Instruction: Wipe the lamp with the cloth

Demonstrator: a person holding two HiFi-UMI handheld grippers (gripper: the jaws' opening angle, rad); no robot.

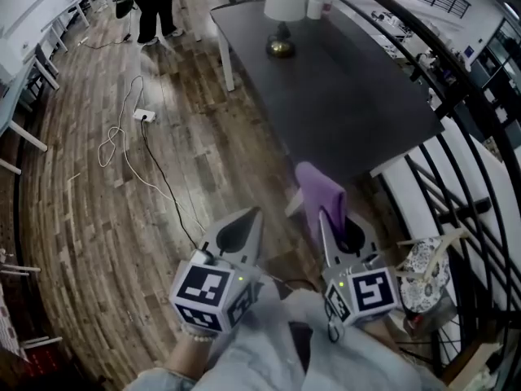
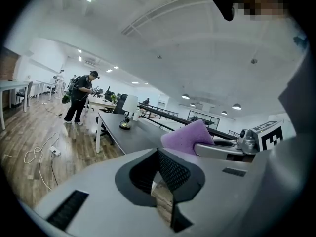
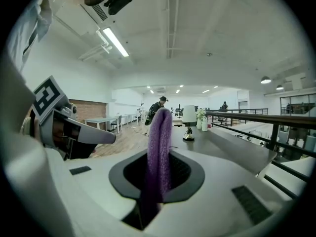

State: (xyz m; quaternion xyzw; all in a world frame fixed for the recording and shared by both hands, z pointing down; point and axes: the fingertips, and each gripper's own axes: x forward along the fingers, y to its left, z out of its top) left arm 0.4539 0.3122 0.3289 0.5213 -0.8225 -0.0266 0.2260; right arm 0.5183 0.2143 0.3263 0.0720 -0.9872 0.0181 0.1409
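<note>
The lamp (image 1: 282, 6), with a white shade and a brass foot, stands at the far end of the dark table (image 1: 350, 104). It is small and distant in the left gripper view (image 2: 129, 105) and in the right gripper view (image 3: 188, 116). My right gripper (image 1: 338, 230) is shut on a purple cloth (image 1: 319, 192), which stands up from between its jaws (image 3: 159, 147). The cloth also shows at the right of the left gripper view (image 2: 185, 136). My left gripper (image 1: 242, 233) is beside the right one, over the wooden floor, shut and holding nothing (image 2: 160, 174). Both grippers are well short of the lamp.
A person (image 1: 155, 6) stands at the far left on the wooden floor. A power strip with loose cables (image 1: 144, 116) lies on the floor. White bottles and a plant (image 1: 319, 2) stand beside the lamp. A black railing (image 1: 464, 169) runs along the right.
</note>
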